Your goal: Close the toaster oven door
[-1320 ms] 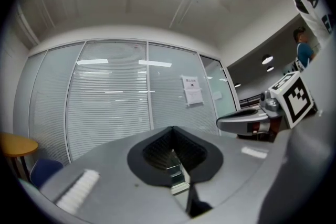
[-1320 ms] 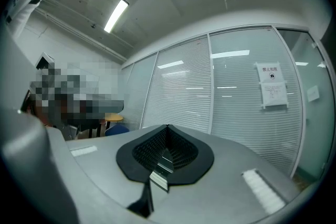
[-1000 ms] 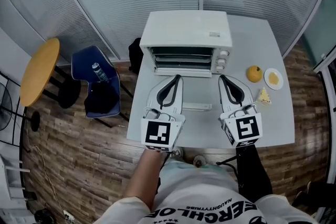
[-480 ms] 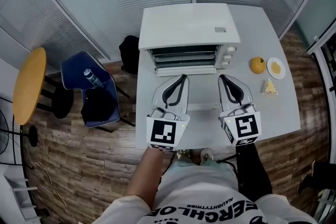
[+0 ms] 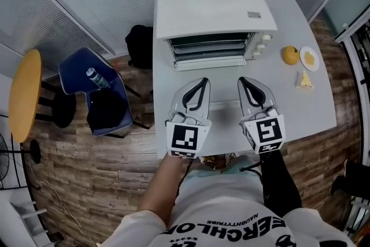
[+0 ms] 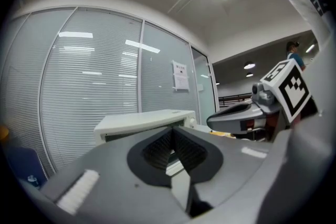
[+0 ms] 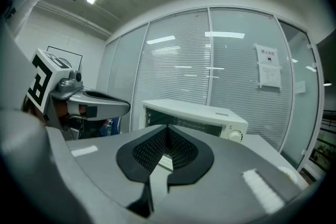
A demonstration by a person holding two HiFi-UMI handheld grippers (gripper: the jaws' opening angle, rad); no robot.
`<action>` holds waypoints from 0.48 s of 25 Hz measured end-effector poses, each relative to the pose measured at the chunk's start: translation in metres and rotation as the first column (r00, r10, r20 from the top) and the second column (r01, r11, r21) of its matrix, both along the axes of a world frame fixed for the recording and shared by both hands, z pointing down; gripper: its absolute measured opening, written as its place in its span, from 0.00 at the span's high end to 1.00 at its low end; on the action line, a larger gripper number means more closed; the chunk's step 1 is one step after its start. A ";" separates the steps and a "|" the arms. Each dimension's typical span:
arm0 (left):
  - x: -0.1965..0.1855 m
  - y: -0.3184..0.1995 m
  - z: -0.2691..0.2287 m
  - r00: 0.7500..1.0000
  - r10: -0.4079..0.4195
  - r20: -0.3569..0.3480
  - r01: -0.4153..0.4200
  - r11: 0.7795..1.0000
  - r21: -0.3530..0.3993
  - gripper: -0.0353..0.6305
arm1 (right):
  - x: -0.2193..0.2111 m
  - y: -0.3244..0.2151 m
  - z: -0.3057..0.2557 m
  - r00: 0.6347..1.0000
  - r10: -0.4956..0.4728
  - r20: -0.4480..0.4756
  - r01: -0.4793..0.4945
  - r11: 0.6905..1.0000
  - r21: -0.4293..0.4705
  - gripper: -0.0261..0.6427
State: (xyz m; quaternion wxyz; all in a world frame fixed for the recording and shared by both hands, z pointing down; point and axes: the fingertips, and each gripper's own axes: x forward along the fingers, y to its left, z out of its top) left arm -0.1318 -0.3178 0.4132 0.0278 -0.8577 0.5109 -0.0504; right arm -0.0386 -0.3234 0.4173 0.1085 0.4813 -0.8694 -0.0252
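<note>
A white toaster oven [image 5: 213,13] stands at the back of the pale table [image 5: 300,113]. Its door [image 5: 222,88] hangs open and lies flat toward me. Both grippers hover over the door, side by side, tips pointing at the oven mouth. My left gripper [image 5: 202,83] is shut with nothing in it, over the door's left edge. My right gripper [image 5: 243,81] is also shut and empty, over the door's right edge. The left gripper view shows the oven [image 6: 144,122] beyond its closed jaws, and the right gripper view shows the oven [image 7: 194,115] the same way.
An orange [image 5: 290,55], a small plate [image 5: 310,58] and a wedge of food [image 5: 305,80] sit on the table's right side. A blue chair [image 5: 87,95] with a bottle, a black bag [image 5: 139,46] and a round yellow table [image 5: 23,95] stand to the left. Blinds cover the glass wall behind.
The head view has shifted, so the oven sits higher in the picture. Both grippers stay shut and now lie a little farther back from the oven front. The door is still open.
</note>
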 end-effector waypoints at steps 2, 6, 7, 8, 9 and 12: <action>-0.003 0.001 0.020 1.000 0.008 0.001 -0.008 0.999 -0.036 0.86 | -0.007 0.003 0.016 1.000 -0.003 -0.008 0.003 0.999 -0.033 0.96; -0.009 0.007 0.063 1.000 -0.003 -0.020 0.000 0.991 -0.130 0.86 | -0.014 0.010 0.049 1.000 -0.004 -0.027 0.001 0.995 -0.101 0.96; -0.010 0.008 0.071 0.999 -0.010 -0.033 0.005 0.988 -0.153 0.86 | -0.014 0.011 0.058 0.999 -0.004 -0.034 0.000 0.993 -0.120 0.96; -0.010 0.009 0.077 0.999 -0.013 -0.043 0.006 0.986 -0.169 0.86 | -0.014 0.012 0.067 0.999 -0.006 -0.039 0.001 0.990 -0.139 0.96; -0.009 0.010 0.083 0.999 -0.011 -0.045 0.002 0.983 -0.181 0.86 | -0.014 0.014 0.076 0.999 -0.008 -0.040 0.001 0.987 -0.160 0.96; 0.001 0.013 0.103 0.999 0.012 -0.035 -0.019 0.975 -0.220 0.86 | -0.011 0.016 0.104 1.000 -0.007 -0.031 0.000 0.974 -0.227 0.96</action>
